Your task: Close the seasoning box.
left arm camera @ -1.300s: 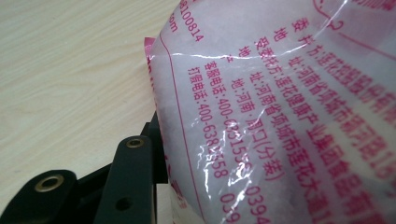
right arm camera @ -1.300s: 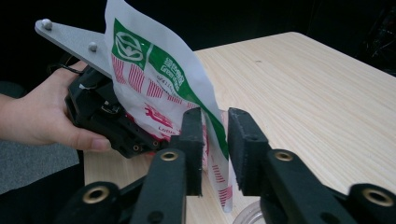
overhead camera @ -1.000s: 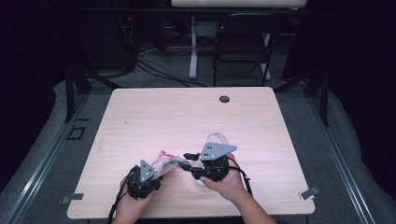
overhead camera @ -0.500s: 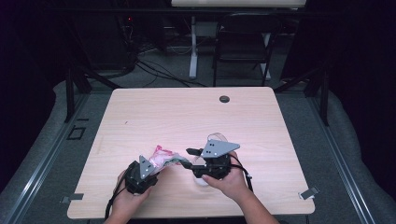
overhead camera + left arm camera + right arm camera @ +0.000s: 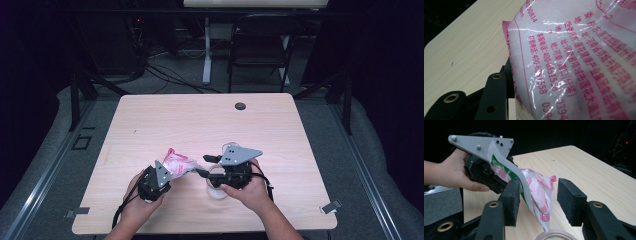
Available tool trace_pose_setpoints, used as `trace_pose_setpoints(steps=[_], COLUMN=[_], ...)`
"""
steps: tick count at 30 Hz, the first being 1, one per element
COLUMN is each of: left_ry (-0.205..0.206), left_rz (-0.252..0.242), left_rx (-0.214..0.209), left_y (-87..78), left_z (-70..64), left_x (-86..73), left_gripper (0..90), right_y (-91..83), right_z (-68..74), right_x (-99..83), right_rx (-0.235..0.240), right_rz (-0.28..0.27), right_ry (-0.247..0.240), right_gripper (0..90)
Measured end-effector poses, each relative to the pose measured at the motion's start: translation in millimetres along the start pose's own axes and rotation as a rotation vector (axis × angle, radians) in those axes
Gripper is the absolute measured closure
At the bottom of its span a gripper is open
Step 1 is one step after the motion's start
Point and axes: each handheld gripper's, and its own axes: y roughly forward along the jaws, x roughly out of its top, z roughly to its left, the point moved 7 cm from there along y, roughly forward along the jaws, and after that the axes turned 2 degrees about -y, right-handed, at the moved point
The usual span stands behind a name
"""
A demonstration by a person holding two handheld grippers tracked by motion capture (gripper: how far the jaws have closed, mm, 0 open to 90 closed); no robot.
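One printed bag [image 5: 178, 163] gripped by left claw [image 5: 172, 172]; right claw [image 5: 537, 202] wide; one round container [image 5: 218, 186], probably a cup.

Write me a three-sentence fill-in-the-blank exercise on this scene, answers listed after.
1. The left gripper is shut on a clear plastic bag printed in ___ lettering.
2. The right gripper has its jaws ___, with the bag between them.
3. Below the right gripper sits a round white ___ on the wooden table.

Missing words: pink; open; bowl
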Motion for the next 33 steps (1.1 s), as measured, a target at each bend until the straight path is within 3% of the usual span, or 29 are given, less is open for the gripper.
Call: trace_pose_setpoints(steps=[6,16,28,33], left_ry=[0.041,0.064,0.071,0.080], left_rz=[0.007,0.006,-0.001,-0.010], left_rx=[0.007,0.018,0.016,0.025], left_y=[0.6,1.6,1.7,0.9], left_z=[-1.4,-3.2,-2.2,-1.6], left_x=[6.2,11.4,11.0,11.1], left_gripper=[59.8,59.8,60.0,60.1], right_y=[-3.0,0.5,2.3,2.3], right_z=[0.7,13.4,16.5,16.0], right_x=[2.4,5.0,1.4,0.4], right_rx=[0.008,0.066,0.069,0.078], right_rz=[-0.012,-0.009,0.007,0.008], right_ry=[-0.010,-0.056,-0.079,-0.063], right_gripper=[51.9,55.4,85.1,88.9])
